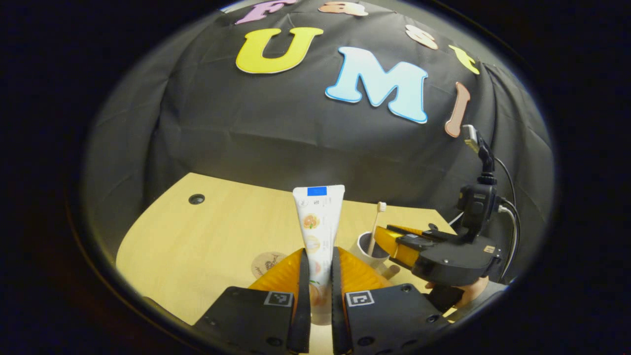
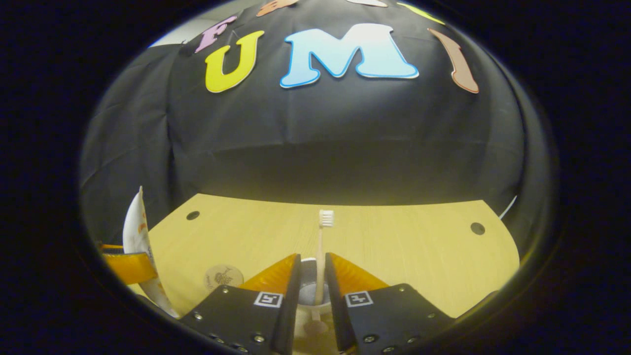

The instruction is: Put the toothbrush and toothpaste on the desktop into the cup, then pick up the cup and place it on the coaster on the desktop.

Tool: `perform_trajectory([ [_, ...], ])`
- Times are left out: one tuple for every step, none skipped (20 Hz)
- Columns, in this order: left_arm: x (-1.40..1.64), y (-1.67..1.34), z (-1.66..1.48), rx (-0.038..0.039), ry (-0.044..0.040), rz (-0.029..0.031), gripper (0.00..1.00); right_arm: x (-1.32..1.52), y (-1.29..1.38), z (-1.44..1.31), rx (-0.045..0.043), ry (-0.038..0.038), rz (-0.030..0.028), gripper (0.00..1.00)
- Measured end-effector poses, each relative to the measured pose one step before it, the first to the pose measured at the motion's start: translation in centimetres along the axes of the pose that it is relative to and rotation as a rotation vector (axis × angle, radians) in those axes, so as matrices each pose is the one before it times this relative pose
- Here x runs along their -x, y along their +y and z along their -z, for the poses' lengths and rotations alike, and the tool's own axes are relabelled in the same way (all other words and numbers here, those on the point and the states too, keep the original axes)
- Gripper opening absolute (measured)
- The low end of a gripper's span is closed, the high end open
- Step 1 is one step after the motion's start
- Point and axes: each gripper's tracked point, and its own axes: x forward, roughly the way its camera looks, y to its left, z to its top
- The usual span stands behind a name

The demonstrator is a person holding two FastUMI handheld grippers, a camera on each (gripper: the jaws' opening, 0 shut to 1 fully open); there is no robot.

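The left gripper [image 1: 319, 276] has its fingers pinching the toothpaste [image 1: 318, 231], held upright above the worktop [image 1: 217, 231]. At about two o'clock from it stands the cup [image 1: 367, 249] with the toothbrush [image 1: 377, 222] leaning in it, bristles up; the coaster [image 1: 266, 264] lies on the worktop at about nine o'clock from the cup. In the right gripper view, the right gripper [image 2: 312, 276] has its fingers drawn close on either side of the toothbrush handle, over the cup's mouth; whether they actually press on it, I cannot tell.
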Motion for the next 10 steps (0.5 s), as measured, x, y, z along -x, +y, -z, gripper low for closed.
perform_trajectory([
  [-0.178,-0.233,-0.113,0.00092,-0.00241,0.00606,0.24,0.619,-0.177,-0.126,-0.00112,-0.00526,-0.00118,0.32],
  [-0.091,-0.221,-0.047,0.00059,-0.00493,0.00693,0.24,0.624,-0.186,-0.015,-0.0002,-0.00325,0.00153,0.53],
  [-0.164,-0.251,-0.159,-0.00301,-0.00427,0.00521,0.25,0.715,-0.541,-0.243,0.00017,-0.00724,0.01197,0.59],
  [-0.191,-0.219,-0.079,-0.00515,-0.00671,0.0023,0.25,0.51,-0.467,0.046,0.00055,-0.0063,0.01115,0.71],
  [-0.161,-0.298,-0.218,-0.00382,-0.00922,0.00858,0.25,0.798,-0.618,0.021,0.00062,-0.00392,0.0152,0.79],
  [-0.217,-0.335,-0.383,-0.00417,-0.0142,0.00987,0.24,0.954,-0.839,0.021,0.00048,-0.00469,0.02301,0.93],
  [-0.383,-0.387,-0.524,-0.00686,-0.01855,0.00825,0.24,0.899,-0.943,-0.098,-0.00422,-0.00787,0.02425,0.94],
  [-0.402,-0.432,-0.65,-0.00894,-0.02252,0.01074,0.25,0.961,-0.772,0.043,-0.00841,-0.00639,0.015,0.94],
  [-0.515,-0.557,-0.608,-0.00876,-0.02673,0.01422,0.22,0.952,-0.882,0.125,-0.00965,0.00009,0.01725,0.94],
  [-0.675,-0.581,-0.81,-0.00529,-0.03133,0.01679,0.25,0.88,-1.002,0.238,-0.00914,0.00039,0.0215,0.94],
])
